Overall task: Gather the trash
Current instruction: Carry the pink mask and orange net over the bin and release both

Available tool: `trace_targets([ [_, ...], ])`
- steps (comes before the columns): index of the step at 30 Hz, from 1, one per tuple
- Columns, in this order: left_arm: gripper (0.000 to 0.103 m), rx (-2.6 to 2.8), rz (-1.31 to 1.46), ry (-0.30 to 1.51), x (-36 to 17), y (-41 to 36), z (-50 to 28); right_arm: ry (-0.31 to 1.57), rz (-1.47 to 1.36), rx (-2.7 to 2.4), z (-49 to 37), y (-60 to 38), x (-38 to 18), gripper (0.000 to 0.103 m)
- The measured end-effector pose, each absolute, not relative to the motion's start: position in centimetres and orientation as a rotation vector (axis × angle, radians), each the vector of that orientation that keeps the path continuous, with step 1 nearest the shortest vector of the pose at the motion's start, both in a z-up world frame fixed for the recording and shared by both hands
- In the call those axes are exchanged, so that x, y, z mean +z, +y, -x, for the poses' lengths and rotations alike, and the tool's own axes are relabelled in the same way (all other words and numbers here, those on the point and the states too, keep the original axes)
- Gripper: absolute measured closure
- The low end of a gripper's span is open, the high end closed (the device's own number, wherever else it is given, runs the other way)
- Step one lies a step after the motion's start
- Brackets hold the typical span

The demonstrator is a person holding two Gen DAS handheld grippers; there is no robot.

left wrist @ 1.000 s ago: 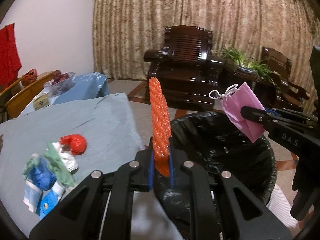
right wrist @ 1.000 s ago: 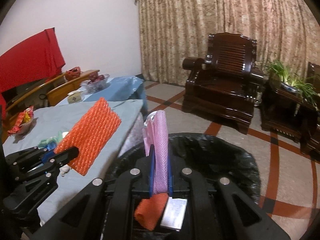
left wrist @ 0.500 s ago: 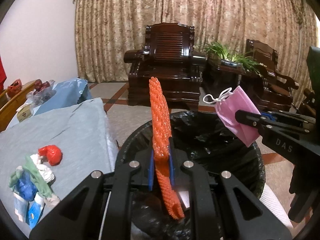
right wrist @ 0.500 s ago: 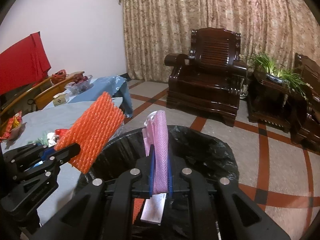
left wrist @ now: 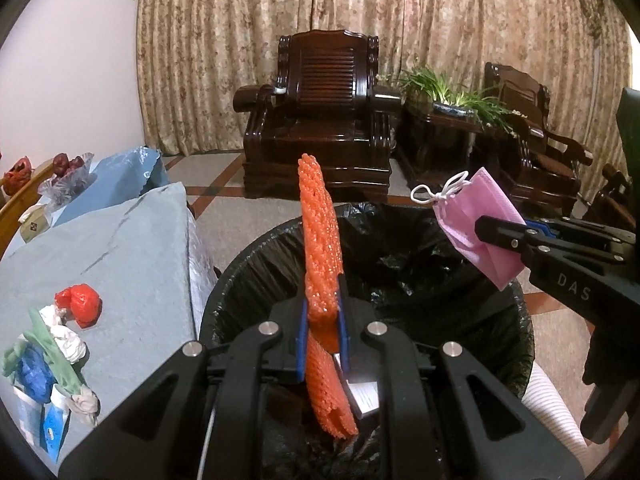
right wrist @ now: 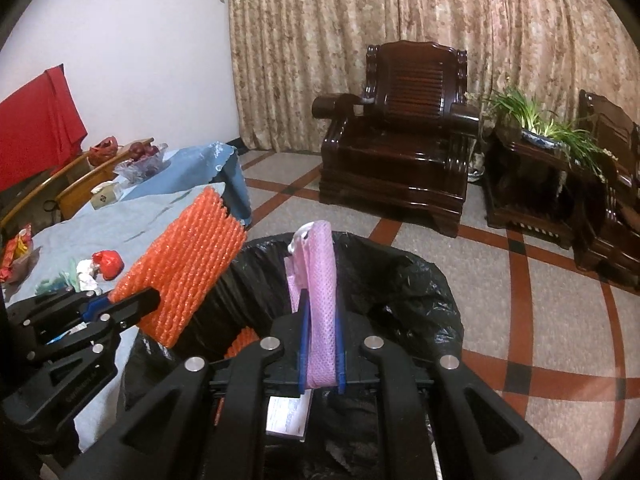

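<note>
1. The left gripper (left wrist: 322,320) pinches an orange foam mesh sleeve (left wrist: 320,240), jaws pressed on its lower middle; the sleeve's long axis stands nearly upright, top tilted slightly far.
2. The right gripper (right wrist: 320,344) clamps a folded pink face mask (right wrist: 318,280), upright, its white ear loops (left wrist: 440,192) at the far top.
3. Both hang over the black-lined round trash bin (left wrist: 460,264), right of the table's grey-blue cloth (left wrist: 120,256).
4. Crumpled red, white and green wrappers (left wrist: 60,324) lie on the cloth's near left.
</note>
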State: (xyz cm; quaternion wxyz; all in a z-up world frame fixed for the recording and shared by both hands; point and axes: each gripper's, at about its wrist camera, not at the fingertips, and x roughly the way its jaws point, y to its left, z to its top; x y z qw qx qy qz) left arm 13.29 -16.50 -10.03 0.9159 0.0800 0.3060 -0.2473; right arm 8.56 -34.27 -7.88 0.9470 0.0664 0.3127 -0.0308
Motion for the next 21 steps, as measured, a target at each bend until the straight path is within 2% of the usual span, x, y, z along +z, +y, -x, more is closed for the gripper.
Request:
trace_targets([
  [7,0.092,-0.512,-0.164,0.638,-10.3,-16.8,-13.9,0.653,-0.136,-0.073,-9.2,-34.7,-8.6,0.092],
  [9,0.090,-0.515,-0.161,0.641,-10.4,-16.8,-14.0,0.659,-0.133,-0.073,-9.3,-34.7,-8.8,0.089],
  [10,0.088,-0.520,-0.159,0.645,-10.5,-16.7,-14.2,0.663,-0.129,-0.075,-9.4,-34.7,-9.0,0.088],
  [11,0.076,-0.518,-0.159,0.646,-10.6,-16.7,-14.3,0.664,-0.128,-0.078,-9.5,-34.9,-9.1,0.087],
  [12,0.058,-0.518,-0.155,0.644,-10.6,-16.7,-14.3,0.666,-0.126,-0.081,-9.5,-34.9,-9.1,0.079],
  [13,0.047,-0.516,-0.145,0.642,-10.6,-16.4,-14.3,0.668,-0.124,-0.089,-9.5,-35.0,-9.2,0.073],
  [15,0.044,-0.505,-0.131,0.635,-10.5,-16.0,-14.4,0.665,-0.124,-0.101,-9.4,-35.2,-9.4,0.050],
  [17,0.036,-0.493,-0.121,0.629,-10.3,-15.4,-14.5,0.660,-0.117,-0.107,-9.2,-35.2,-9.4,0.036],
  [19,0.028,-0.475,-0.115,0.614,-10.0,-14.8,-14.5,0.650,-0.110,-0.115,-8.9,-35.1,-9.2,0.029],
  [20,0.026,-0.465,-0.112,0.610,-9.7,-14.4,-14.4,0.648,-0.114,-0.114,-8.9,-35.1,-9.1,0.020],
  [21,0.018,-0.450,-0.112,0.606,-9.6,-14.1,-14.3,0.644,-0.119,-0.113,-8.8,-35.1,-9.0,0.012],
])
